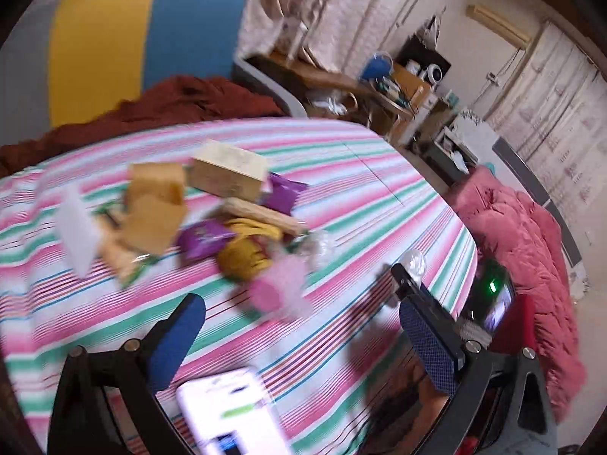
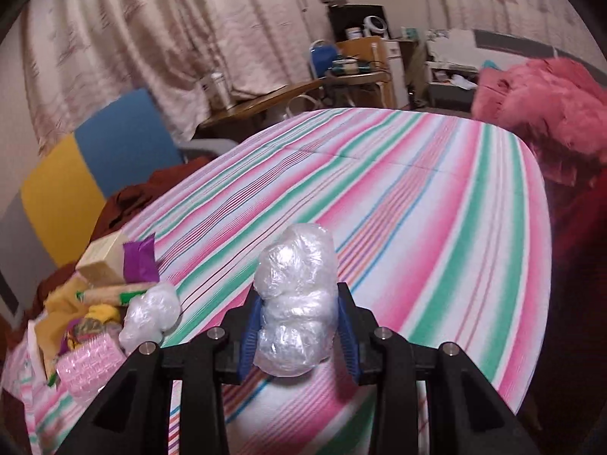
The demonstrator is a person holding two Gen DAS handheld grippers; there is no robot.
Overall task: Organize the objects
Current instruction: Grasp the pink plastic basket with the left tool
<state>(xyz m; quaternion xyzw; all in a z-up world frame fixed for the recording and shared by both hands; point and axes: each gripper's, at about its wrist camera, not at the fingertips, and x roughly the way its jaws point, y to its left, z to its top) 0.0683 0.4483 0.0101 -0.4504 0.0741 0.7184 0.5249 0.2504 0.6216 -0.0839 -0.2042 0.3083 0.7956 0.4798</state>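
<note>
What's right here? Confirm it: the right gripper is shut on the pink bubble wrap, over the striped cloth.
Wrong item. The right gripper is shut on a clear plastic bundle, over the striped cloth; the pink bubble wrap lies in the pile. The right wrist view shows it.

No lettering can be read anywhere here. The white box (image 1: 231, 413) at the bottom of the left wrist view carries green and blue printed patches, but motion blur smears them past reading. The purple packets (image 1: 203, 240) mid-frame show pale marks, also too blurred. The tan box (image 2: 102, 261) at the lower left of the right wrist view has no legible print.
</note>
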